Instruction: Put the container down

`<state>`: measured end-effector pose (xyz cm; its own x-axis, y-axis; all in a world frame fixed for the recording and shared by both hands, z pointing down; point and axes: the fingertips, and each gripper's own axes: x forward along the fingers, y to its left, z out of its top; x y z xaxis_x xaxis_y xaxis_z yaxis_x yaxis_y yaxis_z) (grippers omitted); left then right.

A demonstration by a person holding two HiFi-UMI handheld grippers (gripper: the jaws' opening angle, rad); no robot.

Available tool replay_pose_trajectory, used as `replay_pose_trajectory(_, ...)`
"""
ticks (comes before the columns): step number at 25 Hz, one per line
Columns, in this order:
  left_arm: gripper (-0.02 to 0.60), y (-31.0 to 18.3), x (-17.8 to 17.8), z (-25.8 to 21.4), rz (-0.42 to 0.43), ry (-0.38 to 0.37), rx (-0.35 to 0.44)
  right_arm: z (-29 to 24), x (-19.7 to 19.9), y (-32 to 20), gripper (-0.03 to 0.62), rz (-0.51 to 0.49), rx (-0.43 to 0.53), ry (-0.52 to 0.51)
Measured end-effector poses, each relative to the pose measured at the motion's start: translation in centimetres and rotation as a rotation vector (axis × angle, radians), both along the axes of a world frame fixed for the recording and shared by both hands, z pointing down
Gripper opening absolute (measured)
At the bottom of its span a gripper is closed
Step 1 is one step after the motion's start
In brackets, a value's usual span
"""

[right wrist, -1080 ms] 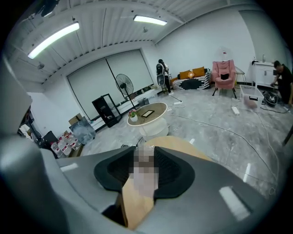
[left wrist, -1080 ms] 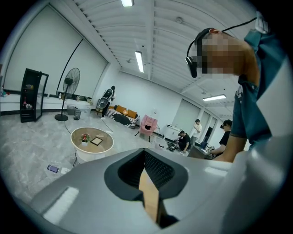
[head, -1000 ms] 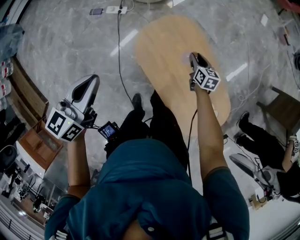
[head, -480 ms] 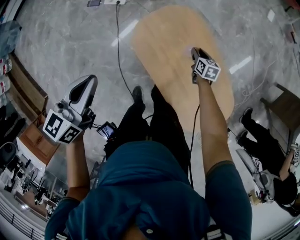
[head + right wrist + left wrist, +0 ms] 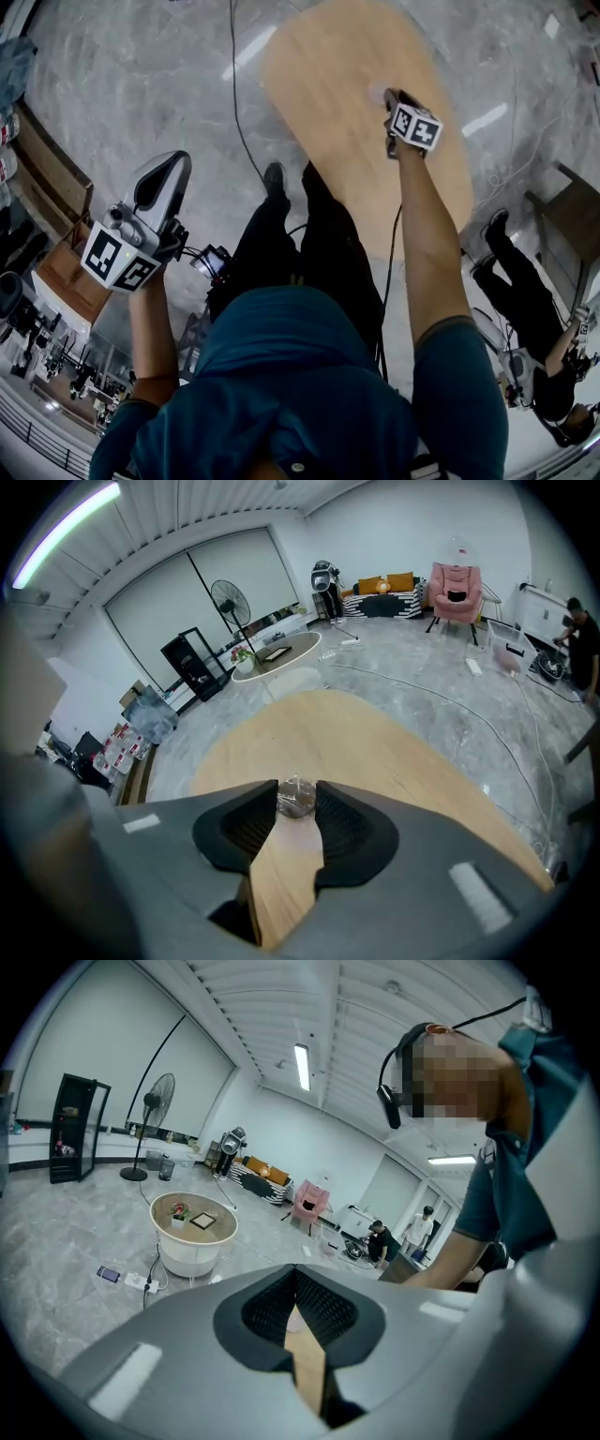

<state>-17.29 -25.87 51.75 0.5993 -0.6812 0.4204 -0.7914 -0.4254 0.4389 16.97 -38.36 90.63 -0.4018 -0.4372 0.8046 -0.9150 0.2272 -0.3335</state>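
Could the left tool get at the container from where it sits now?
Probably not. The left tool hangs off to the side over the floor, clear of the wooden table, while the container is clamped over it by the right tool, jaws covering both flanks.

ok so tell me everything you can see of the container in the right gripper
The container is small and round. It looks like clear, crinkly plastic with something brown inside. It sits between the tips of the right gripper, with a jaw against each side, above the light wooden table. Whether its base touches the tabletop cannot be told.
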Motion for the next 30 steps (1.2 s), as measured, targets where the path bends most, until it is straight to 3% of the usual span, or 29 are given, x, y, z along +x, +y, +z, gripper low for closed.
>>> replay_pose_trajectory(15, -0.005, 0.0, 0.1, 0.5, 0.007, 0.016, -0.006, 1.2, -0.6, 0.2, 0.138, -0.033, -0.051, 0.030)
replay_pose_trajectory(23, -0.005, 0.1, 0.3, 0.5, 0.020, 0.017, 0.020, 2.1, -0.6, 0.7, 0.140, -0.035, -0.140, 0.014)
replay_pose_trajectory(27, -0.005, 0.6, 0.2, -0.4, 0.025, 0.013, 0.033, 1.1, 0.0, 1.1, 0.140, -0.052, -0.181, 0.015)
replay_pose_trajectory(30, -0.005, 1.8, -0.9, -1.7, 0.021, 0.009, 0.064, -0.8, -0.3, 1.6, 0.140, -0.050, -0.154, 0.028)
